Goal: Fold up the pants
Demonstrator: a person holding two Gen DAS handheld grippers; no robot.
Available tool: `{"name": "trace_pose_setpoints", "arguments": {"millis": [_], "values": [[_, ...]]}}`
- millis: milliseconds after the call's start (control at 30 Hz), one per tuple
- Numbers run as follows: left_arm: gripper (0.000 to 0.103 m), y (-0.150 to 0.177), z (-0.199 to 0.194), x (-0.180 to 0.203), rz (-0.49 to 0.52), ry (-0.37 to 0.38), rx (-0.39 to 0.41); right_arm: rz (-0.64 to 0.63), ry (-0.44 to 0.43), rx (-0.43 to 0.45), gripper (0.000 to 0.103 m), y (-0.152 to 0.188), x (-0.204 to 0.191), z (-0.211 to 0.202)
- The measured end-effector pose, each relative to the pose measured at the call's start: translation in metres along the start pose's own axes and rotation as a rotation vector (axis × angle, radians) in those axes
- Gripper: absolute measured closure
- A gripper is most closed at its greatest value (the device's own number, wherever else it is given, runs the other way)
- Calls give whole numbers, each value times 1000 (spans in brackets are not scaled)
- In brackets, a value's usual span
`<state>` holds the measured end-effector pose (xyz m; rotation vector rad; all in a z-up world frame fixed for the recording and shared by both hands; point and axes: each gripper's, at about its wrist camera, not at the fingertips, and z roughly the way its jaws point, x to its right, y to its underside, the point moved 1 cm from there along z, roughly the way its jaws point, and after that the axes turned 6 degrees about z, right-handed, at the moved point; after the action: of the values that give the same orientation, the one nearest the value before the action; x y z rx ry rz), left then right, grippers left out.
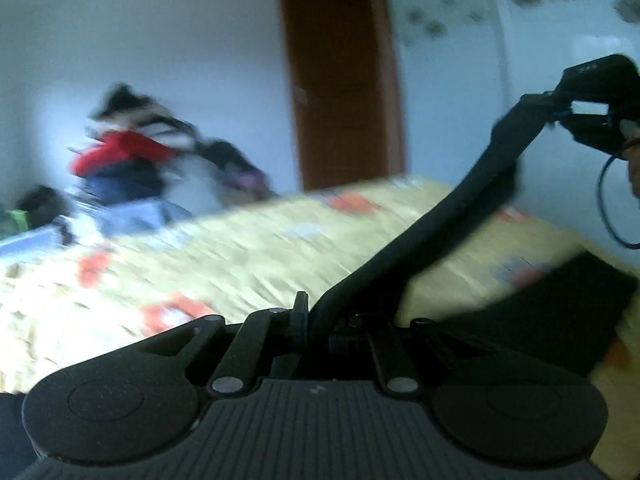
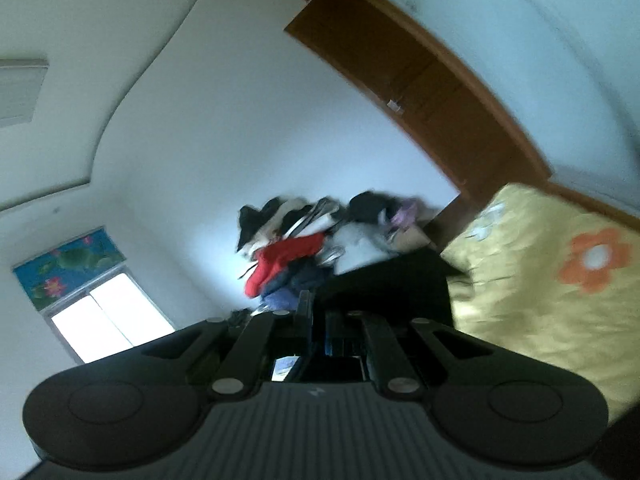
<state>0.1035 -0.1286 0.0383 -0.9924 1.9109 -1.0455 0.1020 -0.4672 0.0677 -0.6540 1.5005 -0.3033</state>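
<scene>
- The black pants (image 1: 472,216) run as a taut dark band from the bottom centre of the left wrist view up to the upper right, with more dark cloth lying on the bed at the lower right of that frame.
- The left gripper (image 1: 316,316) is clamped on the lower end of that band; its fingers are pressed together around the cloth at bottom centre.
- The right gripper (image 1: 588,108) shows at the upper right edge of the left view, pinching the far end of the band. In its own view the right gripper (image 2: 320,320) has dark cloth (image 2: 384,284) bunched just ahead of its closed fingers at centre frame.
- The yellow flowered bedspread (image 1: 248,256) fills the middle of the left view; a pile of clothes (image 1: 132,152) sits at centre left, a brown door (image 1: 340,80) at top centre.
- Both frames are motion-blurred, so fine folds are not readable.
- Judged step: the garment is lifted and stretched between both claws, likely to straighten it before laying it down.
- Next move calls for keeping both grips firm and even tension while lowering the cloth flat onto the bed; a slack or slipping edge would crumple the fold.
</scene>
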Motion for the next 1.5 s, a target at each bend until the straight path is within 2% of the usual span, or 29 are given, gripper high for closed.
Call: {"name": "trace_pose_setpoints", "arguments": {"millis": [100, 233, 367, 533, 600, 667, 733, 933, 967, 1000, 1033, 1067, 1133, 1200, 1267, 1400, 1467, 1500], "values": [[91, 24, 4, 23, 55, 120, -88, 83, 159, 4, 97, 18, 51, -42], [92, 48, 9, 43, 111, 171, -153, 234, 302, 11, 97, 41, 112, -92], [92, 51, 5, 39, 117, 178, -149, 247, 333, 32, 97, 56, 121, -126], [92, 49, 9, 39, 102, 178, -162, 275, 362, -17, 96, 57, 124, -126], [91, 51, 6, 45, 99, 178, -168, 287, 381, -36, 89, 57, 127, -117], [90, 51, 6, 47, 106, 169, -174, 316, 421, -47, 67, 60, 131, -114], [85, 51, 8, 47, 108, 162, -174, 322, 414, -38, 59, 63, 130, -110], [83, 52, 15, 53, 126, 145, -171, 305, 423, 3, 57, 61, 135, -88], [83, 52, 16, 53, 125, 146, -170, 290, 423, 20, 57, 59, 136, -84], [90, 52, 17, 53, 121, 149, -173, 263, 431, 27, 59, 57, 135, -82], [94, 52, 18, 52, 106, 155, -174, 222, 453, 39, 85, 55, 132, -80], [96, 52, 17, 50, 92, 162, -175, 194, 471, 45, 100, 54, 131, -80], [99, 51, 15, 47, 77, 176, -174, 197, 451, 61, 100, 55, 129, -89], [99, 51, 12, 47, 86, 193, -170, 149, 463, 74, 100, 58, 123, -103], [99, 50, 7, 50, 102, 205, -160, 153, 474, 81, 100, 60, 123, -119], [98, 56, 8, 59, 156, 211, -168, 135, 524, 46, 100, 62, 129, -132], [97, 59, 11, 61, 164, 211, -177, 171, 540, 47, 99, 62, 133, -131], [91, 60, 10, 63, 176, 209, -174, 178, 552, 43, 99, 62, 134, -130]]}}
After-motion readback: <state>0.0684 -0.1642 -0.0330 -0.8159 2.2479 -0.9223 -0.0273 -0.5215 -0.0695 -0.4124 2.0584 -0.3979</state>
